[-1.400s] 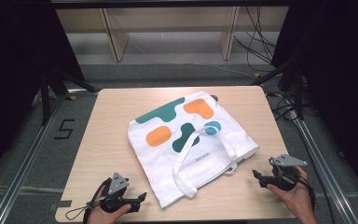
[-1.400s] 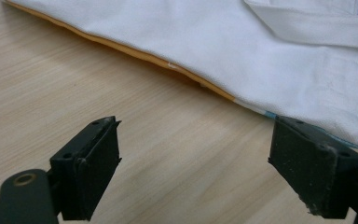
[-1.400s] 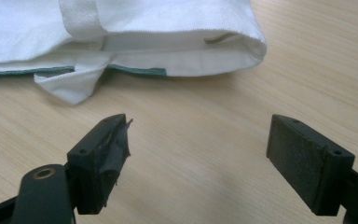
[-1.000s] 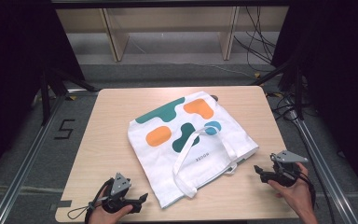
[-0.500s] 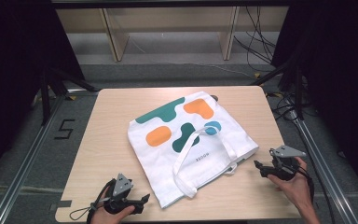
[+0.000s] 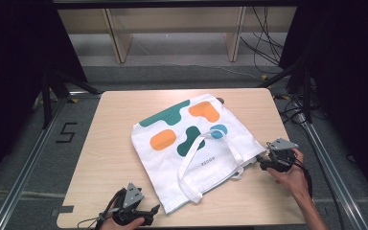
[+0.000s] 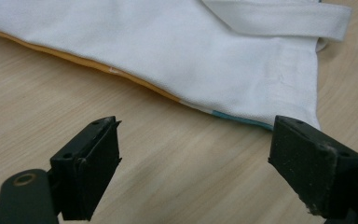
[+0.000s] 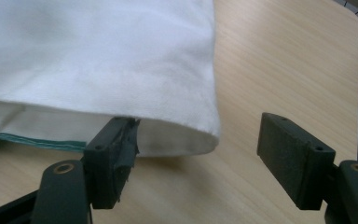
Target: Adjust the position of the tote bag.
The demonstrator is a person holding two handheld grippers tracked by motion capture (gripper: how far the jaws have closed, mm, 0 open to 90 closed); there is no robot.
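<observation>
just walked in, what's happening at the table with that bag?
A person holds a gripper in each hand at a wooden table on which a white tote bag with orange and green shapes lies flat. The right gripper is at the bag's right corner, jaws open and just closing slightly, cloth between them but not pinched. The left gripper is open just short of the bag's near corner.

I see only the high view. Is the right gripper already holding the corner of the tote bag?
Observer: No. In the right gripper view the right gripper is open; one jaw has slipped under the tote bag corner, and the pads do not press it.
Operator: And the left one?
Observer: The left gripper is open too, short of the bag's edge, with bare table between the jaws.
</observation>
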